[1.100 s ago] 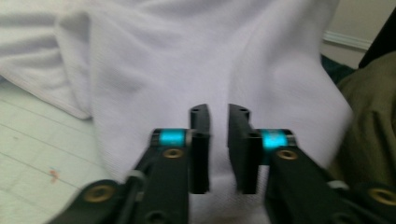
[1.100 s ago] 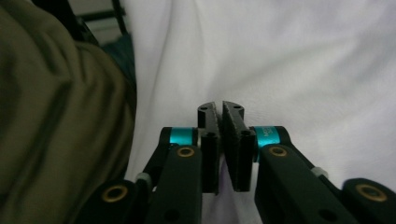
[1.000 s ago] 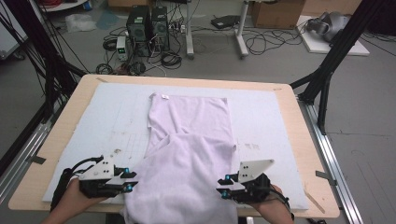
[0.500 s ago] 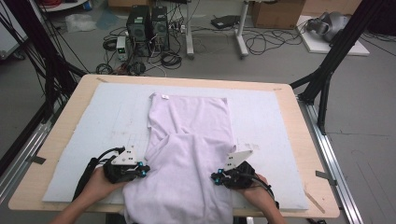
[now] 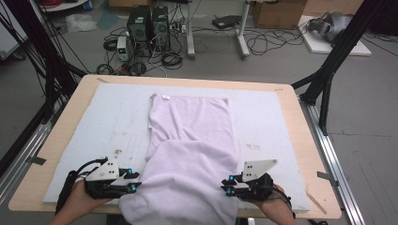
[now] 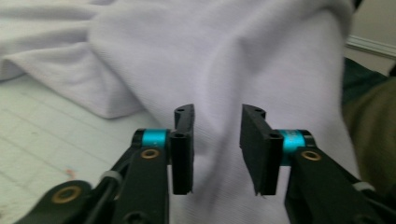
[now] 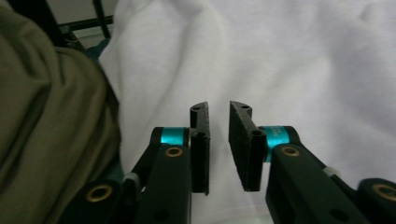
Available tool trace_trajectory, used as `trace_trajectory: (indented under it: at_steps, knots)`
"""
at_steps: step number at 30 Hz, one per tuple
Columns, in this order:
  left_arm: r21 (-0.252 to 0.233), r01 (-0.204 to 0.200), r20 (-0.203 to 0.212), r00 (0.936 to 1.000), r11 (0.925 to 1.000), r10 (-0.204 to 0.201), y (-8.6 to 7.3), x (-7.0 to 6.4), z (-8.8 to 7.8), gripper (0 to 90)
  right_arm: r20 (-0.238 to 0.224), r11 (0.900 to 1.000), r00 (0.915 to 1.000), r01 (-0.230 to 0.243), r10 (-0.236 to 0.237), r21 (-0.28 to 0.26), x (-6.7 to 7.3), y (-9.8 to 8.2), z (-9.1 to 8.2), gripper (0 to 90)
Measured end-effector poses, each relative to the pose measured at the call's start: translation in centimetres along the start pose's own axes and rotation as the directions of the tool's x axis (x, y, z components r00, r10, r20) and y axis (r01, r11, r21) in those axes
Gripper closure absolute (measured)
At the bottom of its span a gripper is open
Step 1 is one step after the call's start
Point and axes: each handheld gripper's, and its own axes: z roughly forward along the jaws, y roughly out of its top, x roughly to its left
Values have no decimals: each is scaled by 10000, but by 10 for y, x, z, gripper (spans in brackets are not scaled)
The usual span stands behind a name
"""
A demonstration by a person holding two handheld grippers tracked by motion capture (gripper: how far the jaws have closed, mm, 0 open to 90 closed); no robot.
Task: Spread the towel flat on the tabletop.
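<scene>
cloth [image 5: 187, 154]: near end hanging off worktop [image 5: 300, 122], edge cut off | left tongs [image 6: 217, 140]: just opening, gripping nothing | right tongs [image 7: 218, 140]: just opening, gripping nothing

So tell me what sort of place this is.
Most likely a lab or workshop set up for recording. A wooden table with a grey mat stands on a bare concrete floor, computer towers and loose cables sit behind it, and black frame struts flank it.
</scene>
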Motion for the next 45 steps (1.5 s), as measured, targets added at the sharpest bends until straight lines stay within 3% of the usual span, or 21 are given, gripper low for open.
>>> trace_trajectory:
  at_steps: [5, 8, 10, 12, 14, 16, 18, 20, 22, 23, 27, 30, 32, 35, 37, 38, 39, 40, 43, 45]
  knots:
    - [91, 697, -588, 9959, 9975, -691, 6, 32, 25, 638, 494, 9991, 9987, -169, 150, 384, -24, 3, 19, 633]
    - [217, 944, -554, 9941, 9953, -931, 9, 45, 43, 630, 448, 9966, 9980, -470, 441, 669, -35, 1, 36, 576]
    - [289, 1170, -312, 9927, 9927, -1161, 11, 47, 54, 579, 262, 9951, 9985, -507, 486, 848, -38, 0, 44, 558]
    - [454, 1154, -233, 9932, 9923, -1144, 14, 41, 64, 537, 261, 9927, 9987, -460, 433, 1116, -37, 0, 51, 565]
    - [610, 929, -124, 9957, 9938, -923, 16, 37, 71, 605, 355, 9940, 9991, -271, 234, 1064, -36, -1, 56, 623]
    - [619, 802, -51, 9968, 9949, -800, 17, 32, 75, 667, 362, 9942, 9984, -462, 428, 975, -37, -2, 56, 643]
    - [675, 576, 247, 9979, 9961, -594, 19, 31, 74, 687, 331, 9942, 9983, -518, 488, 944, -38, -3, 55, 642]
    - [599, 557, 344, 9977, 9967, -578, 19, 31, 71, 642, 353, 9944, 9984, -477, 445, 941, -37, -3, 55, 634]
    - [580, 717, 271, 9969, 9957, -734, 18, 36, 63, 652, 405, 9947, 9985, -407, 371, 945, -37, -3, 55, 633]
    - [544, 783, 249, 9965, 9954, -798, 17, 37, 61, 704, 409, 9947, 9986, -362, 324, 965, -36, -3, 55, 632]
    - [502, 876, -230, 9960, 9949, -866, 15, 45, 54, 787, 428, 9947, 9987, -300, 259, 982, -36, -3, 55, 625]
    - [423, 1048, -486, 9935, 9936, -1027, 15, 51, 54, 791, 434, 9947, 9987, -296, 254, 981, -36, -3, 55, 622]
    - [417, 1239, -623, 9907, 9914, -1212, 15, 54, 58, 782, 450, 9948, 9987, -300, 257, 977, -36, -3, 55, 620]
    - [569, 1507, -648, 9870, 9869, -1470, 17, 56, 67, 650, 484, 9946, 9986, -246, 198, 1007, -36, -3, 55, 613]
    - [876, 1539, -671, 9867, 9842, -1483, 17, 56, 76, 637, 491, 9946, 9986, -243, 195, 1009, -36, -3, 55, 611]
    - [1122, 1364, -711, 9891, 9843, -1290, 16, 55, 80, 691, 499, 9946, 9986, -227, 177, 1010, -36, -3, 55, 611]
    - [1005, 1275, -808, 9895, 9867, -1196, 17, 54, 80, 727, 490, 9946, 9986, -248, 199, 1005, -36, -3, 55, 610]
    - [1064, 1220, -718, 9908, 9868, -1148, 17, 55, 79, 821, 503, 9947, 9985, -255, 206, 996, -36, -3, 55, 609]
    - [1105, 1348, -585, 9899, 9847, -1290, 16, 58, 74, 861, 512, 9947, 9985, -264, 214, 992, -36, -3, 55, 608]
    - [1169, 1132, -720, 9918, 9867, -1052, 15, 60, 66, 865, 538, 9947, 9983, -255, 202, 998, -35, -3, 55, 608]
